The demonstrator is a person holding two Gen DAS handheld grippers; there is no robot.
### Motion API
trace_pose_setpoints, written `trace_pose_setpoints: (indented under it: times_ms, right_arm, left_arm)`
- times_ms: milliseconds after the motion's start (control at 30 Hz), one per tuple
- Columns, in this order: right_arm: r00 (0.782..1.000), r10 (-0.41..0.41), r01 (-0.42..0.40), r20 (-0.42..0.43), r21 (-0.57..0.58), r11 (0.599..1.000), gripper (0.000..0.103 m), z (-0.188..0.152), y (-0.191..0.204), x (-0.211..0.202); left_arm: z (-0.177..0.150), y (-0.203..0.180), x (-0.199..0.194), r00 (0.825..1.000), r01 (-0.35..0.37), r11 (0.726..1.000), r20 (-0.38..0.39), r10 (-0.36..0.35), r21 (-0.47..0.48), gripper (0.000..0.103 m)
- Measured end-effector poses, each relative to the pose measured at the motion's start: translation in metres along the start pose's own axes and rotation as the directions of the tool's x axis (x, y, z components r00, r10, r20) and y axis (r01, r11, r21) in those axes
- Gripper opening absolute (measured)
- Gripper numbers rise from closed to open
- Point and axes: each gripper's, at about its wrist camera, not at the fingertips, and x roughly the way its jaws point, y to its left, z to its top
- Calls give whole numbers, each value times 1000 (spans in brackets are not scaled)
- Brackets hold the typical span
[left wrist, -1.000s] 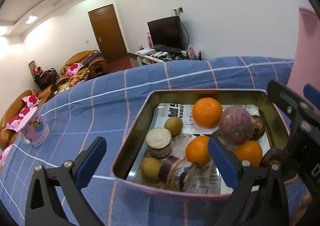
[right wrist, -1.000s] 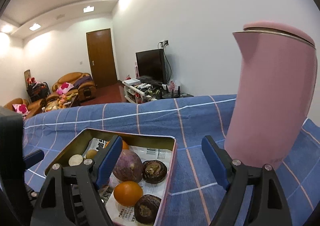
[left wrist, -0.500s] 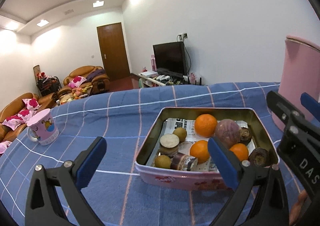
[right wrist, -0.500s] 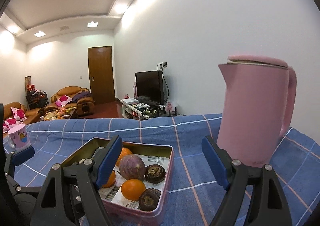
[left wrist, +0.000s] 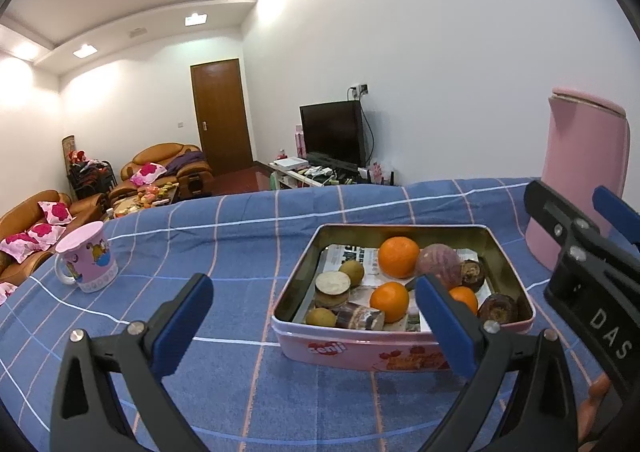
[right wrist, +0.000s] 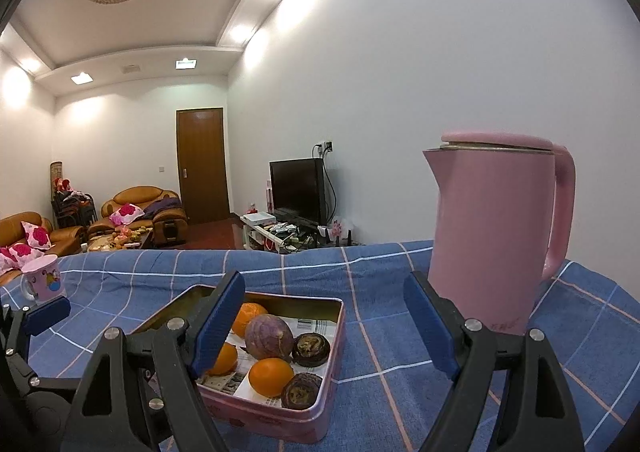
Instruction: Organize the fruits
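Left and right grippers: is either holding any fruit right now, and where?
Nothing is held. The left gripper and right gripper are both open and empty; the oranges lie in the pink metal tin.

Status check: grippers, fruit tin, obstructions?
Left gripper and right gripper: jaws open, empty. Fruit tin on blue cloth, oranges inside. Pink kettle stands right of it.

Home living room, leather sofas, television, wooden door

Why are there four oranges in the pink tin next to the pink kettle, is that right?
Nearly. The pink tin next to the pink kettle holds three oranges, not four: one at the back, one in the middle and one behind a gripper finger. The left wrist view shows them.
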Motion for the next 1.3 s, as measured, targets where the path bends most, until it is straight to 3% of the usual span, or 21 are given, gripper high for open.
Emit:
trace_pose_setpoints:
  times_ms: [1300]
  right_arm:
    - [1000,2,-2,-10,-5,1000,83,0,3,0]
  left_arm:
    - [-1,4,1,1000,-10,1000,-12,10,-19,103]
